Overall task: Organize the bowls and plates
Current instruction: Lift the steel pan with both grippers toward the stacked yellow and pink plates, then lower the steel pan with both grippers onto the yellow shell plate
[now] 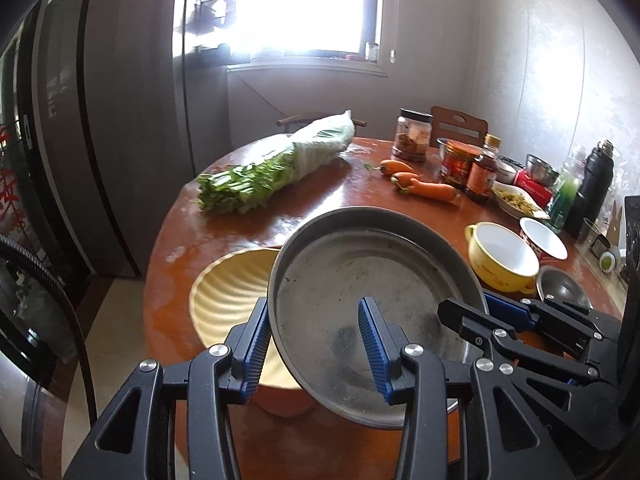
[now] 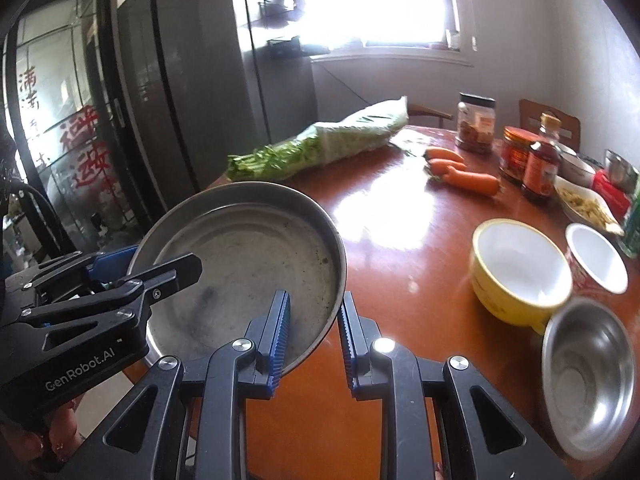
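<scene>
Blue ribbed pads of the left gripper (image 1: 316, 344) are closed narrowly over the near-left rim of the round metal pan (image 1: 360, 304), one pad outside the wall and one inside on the pan's floor, while the right gripper (image 2: 312, 340) is clamped the same way on the opposite rim, so the pan is carried between both tools. It is seen tilted and lifted clear of the round reddish wooden table (image 2: 400, 220), overlapping the cream ribbed plate (image 1: 232, 280) that lies at the table's near edge below it. The step in hand is judged to be the shifting of the pan toward a stacking spot; both grips should be kept equally firm and the two hands moved together, since a lag by either would twist the rim out of the pads. The pan would best be levelled before it is lowered, as its smooth wall is likely to slide on the pads. To the right, the yellow two-handled bowl (image 2: 520, 268), the red-and-white bowl (image 2: 596, 258) and the small steel bowl (image 2: 588, 376) are grouped close together and near the right gripper, so little room is left on that side. Open tabletop is available ahead, short of the bagged greens (image 1: 272, 172) and the carrots (image 1: 424, 184). The near table edge lies just under the pan and should be respected.
</scene>
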The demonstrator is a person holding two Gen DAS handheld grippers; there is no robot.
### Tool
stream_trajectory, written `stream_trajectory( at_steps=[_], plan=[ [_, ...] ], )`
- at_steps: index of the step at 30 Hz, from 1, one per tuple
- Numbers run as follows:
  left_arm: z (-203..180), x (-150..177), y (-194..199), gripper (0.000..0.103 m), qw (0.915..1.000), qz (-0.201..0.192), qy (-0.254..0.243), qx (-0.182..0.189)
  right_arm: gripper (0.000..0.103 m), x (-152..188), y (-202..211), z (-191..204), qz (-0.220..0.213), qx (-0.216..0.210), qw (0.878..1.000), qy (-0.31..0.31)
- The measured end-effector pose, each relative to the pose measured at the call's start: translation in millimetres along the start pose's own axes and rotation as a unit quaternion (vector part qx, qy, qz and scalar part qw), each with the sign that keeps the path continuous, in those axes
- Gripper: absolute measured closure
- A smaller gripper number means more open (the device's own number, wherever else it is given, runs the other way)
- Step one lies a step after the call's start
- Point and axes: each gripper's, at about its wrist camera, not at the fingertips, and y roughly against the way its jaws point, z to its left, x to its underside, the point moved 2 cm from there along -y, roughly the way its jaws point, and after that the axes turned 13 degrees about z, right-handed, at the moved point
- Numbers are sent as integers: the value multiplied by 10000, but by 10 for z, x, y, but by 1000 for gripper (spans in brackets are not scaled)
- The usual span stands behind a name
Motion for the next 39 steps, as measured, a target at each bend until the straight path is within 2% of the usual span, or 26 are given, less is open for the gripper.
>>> stream_trajectory(
  at_steps=[9, 16, 29, 39],
  plan=[
    [275, -216, 152, 59, 9996, -164, 24, -244, 78, -357, 19, 243, -292, -253, 9991, 161],
    [381, -312, -35, 59, 9994, 23, -12, -334, 78, -559, -143, 255, -240, -324, 9991, 154],
    [527, -287, -565, 59, 9982, 469, 62, -363, 78, -440, -693, 237, 269, -367, 9989, 95],
    [529, -243, -685, 59, 9976, 520, 44, -449, 78, -384, -839, 242, 387, -308, 9987, 104]
  ],
)
